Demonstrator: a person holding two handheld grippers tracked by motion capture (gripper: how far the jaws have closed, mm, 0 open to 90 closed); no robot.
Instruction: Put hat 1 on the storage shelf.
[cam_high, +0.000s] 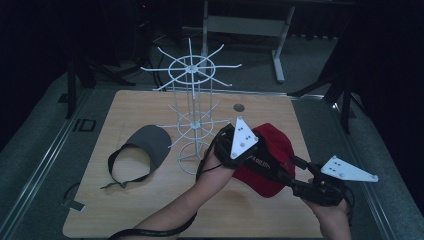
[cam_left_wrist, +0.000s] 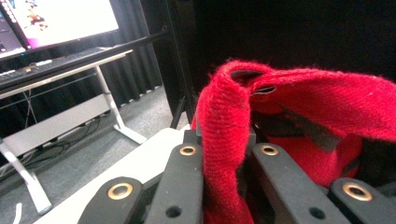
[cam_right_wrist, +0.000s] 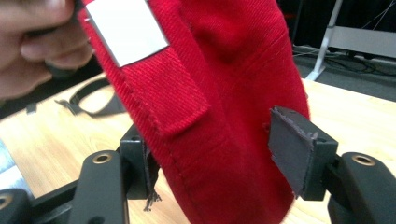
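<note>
A red cap (cam_high: 272, 150) hangs above the right half of the wooden table (cam_high: 150, 205). My left gripper (cam_high: 250, 150) comes in from the cap's left and is shut on a fold of its red cloth (cam_left_wrist: 224, 121), which is pinched between the black jaws (cam_left_wrist: 229, 154). My right gripper (cam_high: 274, 167) reaches in from the lower right. In the right gripper view its jaws stand open on either side of the cap's back (cam_right_wrist: 224, 116), by the strap tab with a white label (cam_right_wrist: 126, 28). The right pad (cam_right_wrist: 292, 144) stands off the cloth.
A white wire display rack (cam_high: 192, 112) with hooks all round stands at the table's middle. A grey visor (cam_high: 147, 142) with a black strap lies left of it. A white desk frame (cam_high: 250, 25) stands behind the table, with a lit monitor (cam_left_wrist: 60, 18) on it.
</note>
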